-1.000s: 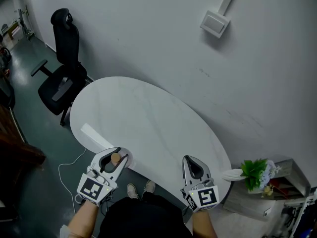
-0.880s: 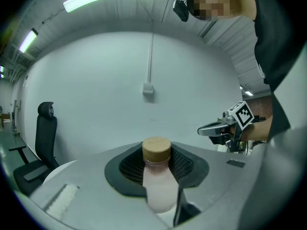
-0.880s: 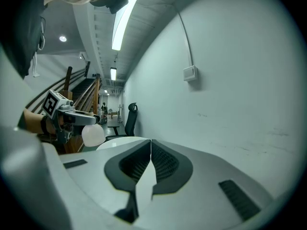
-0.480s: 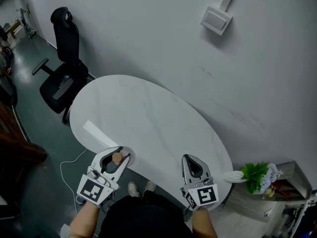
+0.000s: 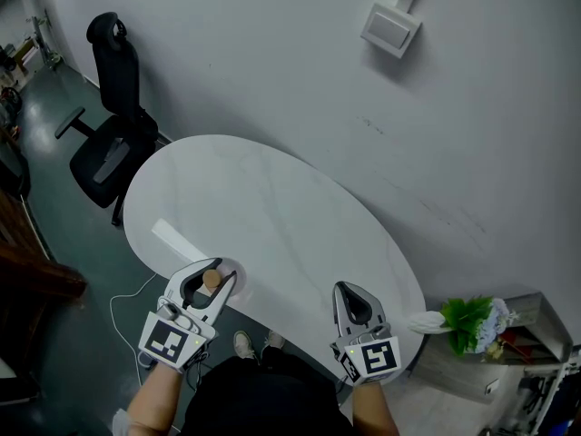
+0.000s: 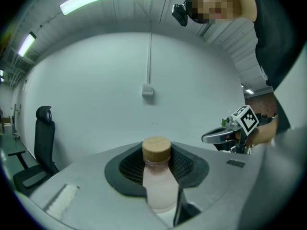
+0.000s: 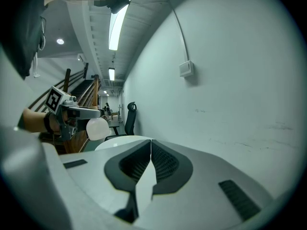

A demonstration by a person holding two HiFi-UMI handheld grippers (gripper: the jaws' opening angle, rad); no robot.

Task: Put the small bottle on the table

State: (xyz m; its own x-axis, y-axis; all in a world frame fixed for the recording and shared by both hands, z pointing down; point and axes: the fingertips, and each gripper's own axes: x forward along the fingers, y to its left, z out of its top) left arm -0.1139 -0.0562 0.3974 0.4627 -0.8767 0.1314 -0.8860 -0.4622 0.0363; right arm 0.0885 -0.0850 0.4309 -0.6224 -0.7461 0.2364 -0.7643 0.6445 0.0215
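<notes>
A small pale-pink bottle with a cork-coloured cap (image 6: 157, 176) stands upright between the jaws of my left gripper (image 5: 211, 284), which is shut on it. In the head view its cap (image 5: 211, 281) shows just over the near left edge of the white oval table (image 5: 272, 216). The right gripper view shows the bottle (image 7: 97, 128) held above table level at the left. My right gripper (image 5: 355, 309) hovers at the table's near edge, its jaws shut with nothing between them. The left gripper view catches the right gripper (image 6: 218, 137) off to the right.
A black office chair (image 5: 109, 125) stands at the table's far left end. A grey wall (image 5: 381, 125) with a box and conduit (image 5: 390, 27) runs behind the table. A plant with flowers (image 5: 472, 318) sits on a low stand at the right. A white cable (image 5: 127, 302) lies on the floor.
My left gripper has shifted slightly forward over the table's edge with the bottle still in it. The right gripper has stayed in place.
</notes>
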